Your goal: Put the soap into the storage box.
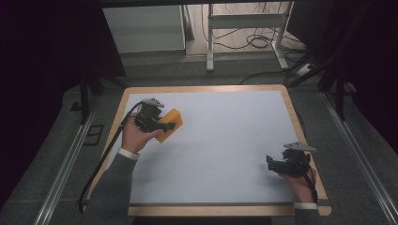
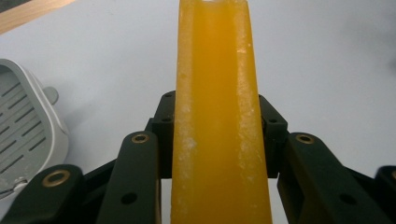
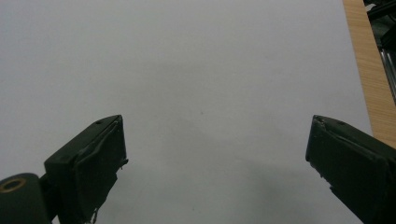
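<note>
The left gripper [image 1: 164, 125] is clamped on an orange block [image 1: 170, 124] over the table's [image 1: 206, 88] far left part. The block's long axis runs straight out from the jaws, pointing away from the hand toward the table's middle. The right gripper [image 1: 271, 163] rests near the right edge, jaws wide apart with nothing between them.

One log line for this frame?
left gripper: shut on orange block | right gripper: open, nothing held | table
</note>
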Demonstrator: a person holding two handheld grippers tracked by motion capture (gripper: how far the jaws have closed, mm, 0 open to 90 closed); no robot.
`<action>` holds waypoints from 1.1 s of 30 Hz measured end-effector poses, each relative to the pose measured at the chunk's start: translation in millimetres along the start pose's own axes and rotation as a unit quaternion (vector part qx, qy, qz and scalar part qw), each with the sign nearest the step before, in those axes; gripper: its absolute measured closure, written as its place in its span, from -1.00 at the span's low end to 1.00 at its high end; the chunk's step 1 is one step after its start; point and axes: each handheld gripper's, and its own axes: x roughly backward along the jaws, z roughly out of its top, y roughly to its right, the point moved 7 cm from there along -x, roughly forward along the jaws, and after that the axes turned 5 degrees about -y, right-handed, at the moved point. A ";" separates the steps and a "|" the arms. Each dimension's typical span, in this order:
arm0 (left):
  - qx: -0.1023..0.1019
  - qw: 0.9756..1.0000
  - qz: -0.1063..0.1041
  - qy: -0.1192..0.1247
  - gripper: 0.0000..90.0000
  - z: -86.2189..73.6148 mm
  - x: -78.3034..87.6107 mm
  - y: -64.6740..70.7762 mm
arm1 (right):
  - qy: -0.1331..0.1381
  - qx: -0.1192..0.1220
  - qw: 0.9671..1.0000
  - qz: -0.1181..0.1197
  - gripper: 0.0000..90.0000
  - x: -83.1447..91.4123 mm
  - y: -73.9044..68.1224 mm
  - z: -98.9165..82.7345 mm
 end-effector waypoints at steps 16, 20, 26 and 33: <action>0.020 1.000 0.014 -0.009 0.36 2.4 -0.1 -22.3 | -0.002 0.000 1.000 -0.001 -0.89 -0.6 1.0 -0.6; 0.026 1.000 0.016 -0.006 0.36 3.0 0.0 -26.6 | -0.001 -0.001 1.000 -0.002 -0.89 -0.5 1.5 -0.5; 0.033 0.999 0.016 -0.005 0.36 4.5 1.7 -33.9 | 0.000 -0.002 1.000 -0.001 -0.89 -0.3 1.7 -0.5; 0.045 0.999 0.016 -0.007 0.36 5.1 3.6 -42.1 | -0.001 -0.002 1.000 -0.002 -0.89 -0.4 1.8 -0.6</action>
